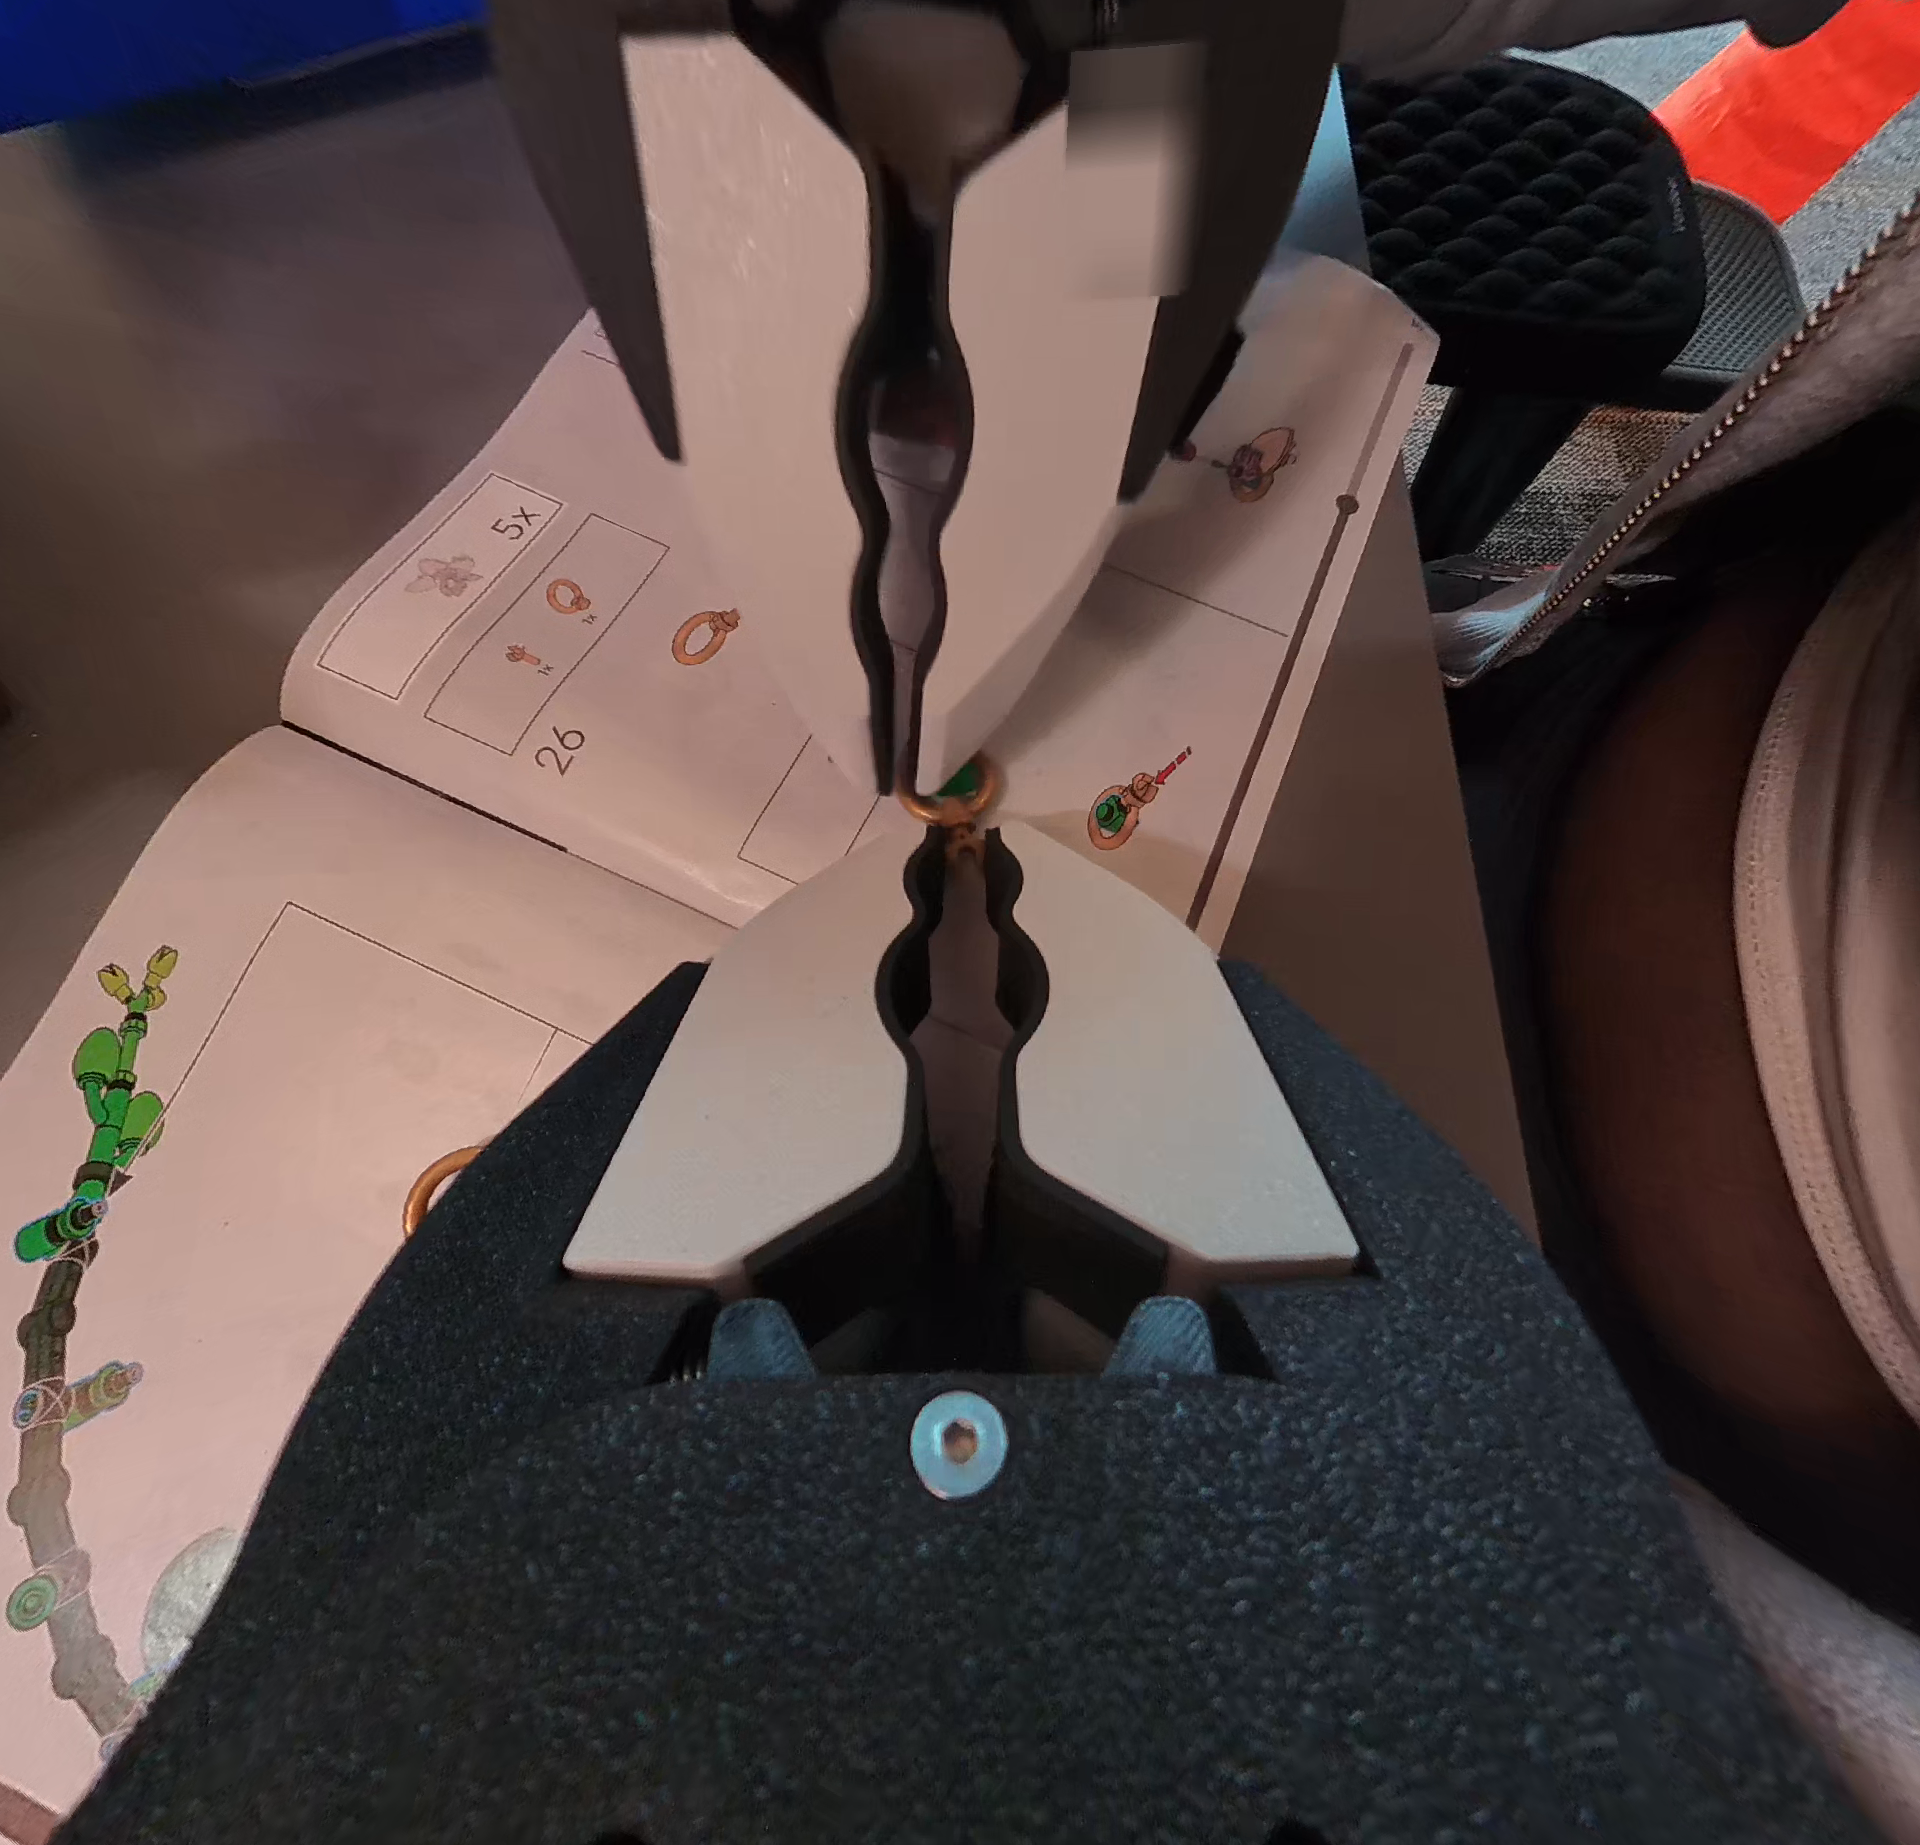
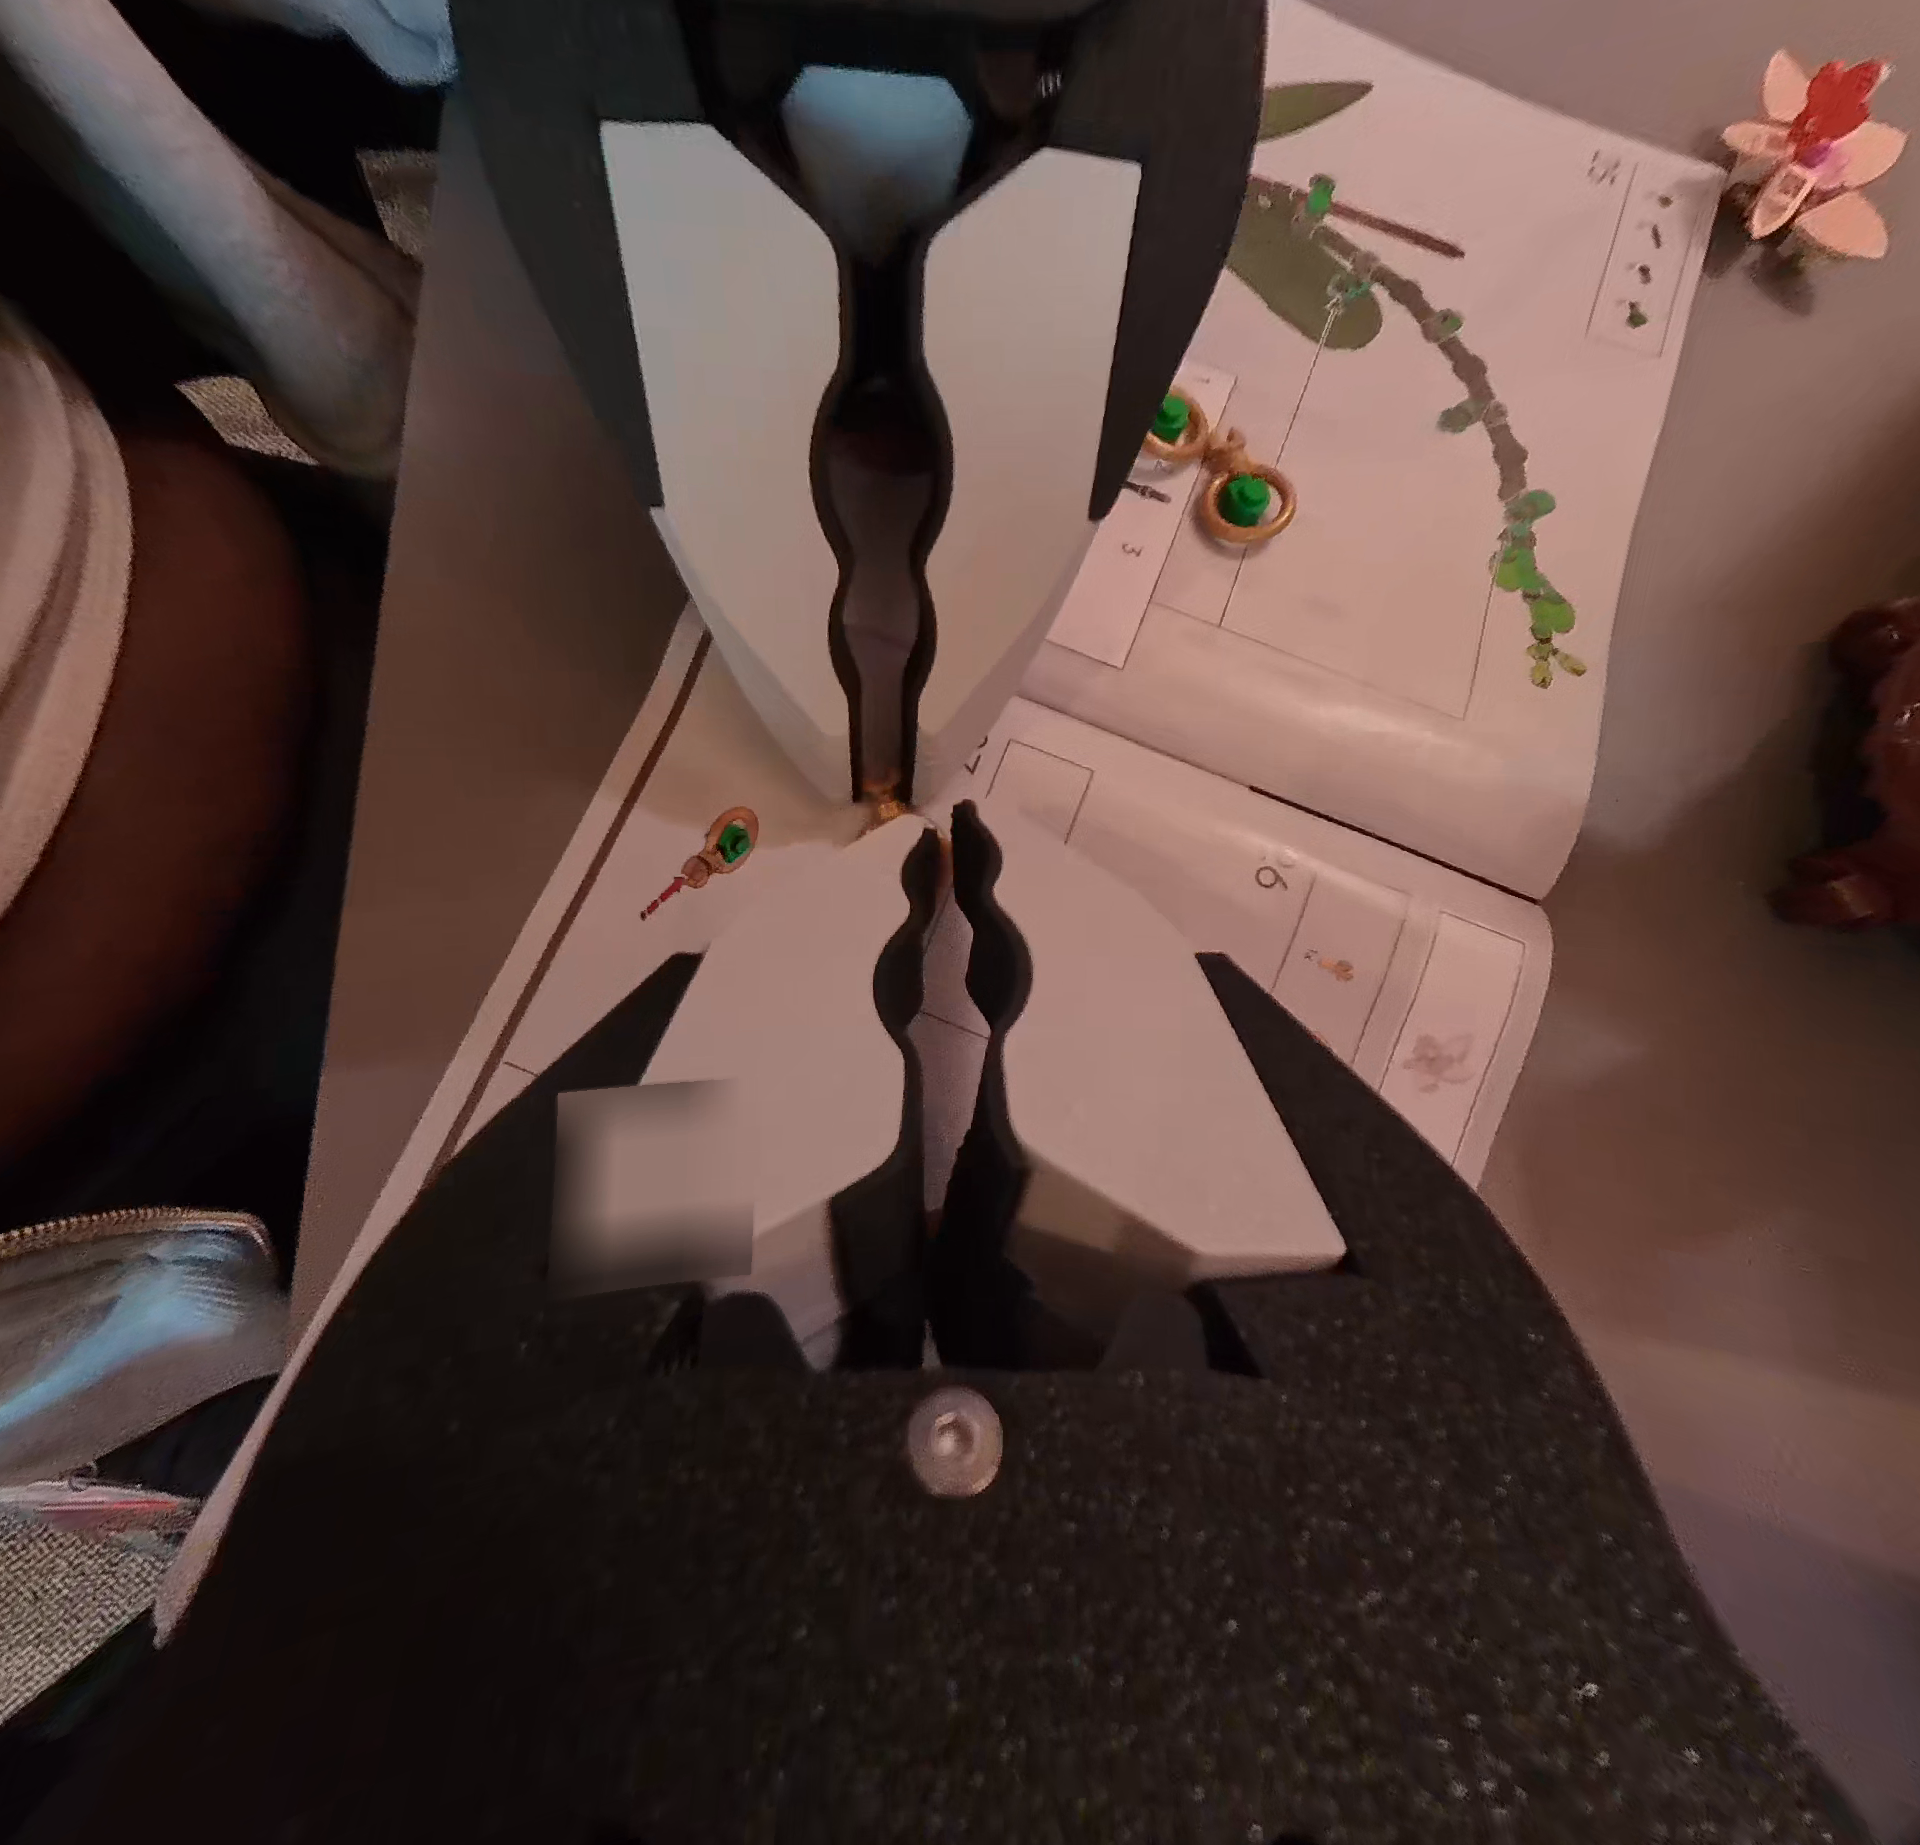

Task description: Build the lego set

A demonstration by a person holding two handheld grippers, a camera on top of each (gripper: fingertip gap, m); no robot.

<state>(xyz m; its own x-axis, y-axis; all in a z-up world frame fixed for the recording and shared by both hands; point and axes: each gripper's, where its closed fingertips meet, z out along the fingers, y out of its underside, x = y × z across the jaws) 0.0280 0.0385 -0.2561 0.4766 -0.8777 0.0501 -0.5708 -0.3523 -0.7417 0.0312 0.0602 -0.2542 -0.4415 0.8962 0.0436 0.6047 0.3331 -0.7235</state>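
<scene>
A small gold ring with a green stud [image 1: 954,790] hangs between the two grippers above the open instruction booklet [image 1: 343,964]. My left gripper [image 1: 962,841] is shut on the short gold pin [image 1: 966,846] at the ring's base. My right gripper [image 1: 900,783] comes in from above and is shut on the ring's left rim. In the right wrist view my right gripper [image 2: 940,831] pinches the ring edge-on [image 2: 941,852], and the left gripper [image 2: 883,775] holds the gold pin [image 2: 885,796] tip to tip with it.
Two more gold rings with green studs [image 2: 1245,507] lie on the booklet [image 2: 1351,756]; another ring [image 1: 436,1184] peeks out beside my left gripper. A pink and red flower [image 2: 1813,154] and a brown piece [image 2: 1870,756] sit on the table. A person's zipped jacket [image 1: 1766,361] is close by.
</scene>
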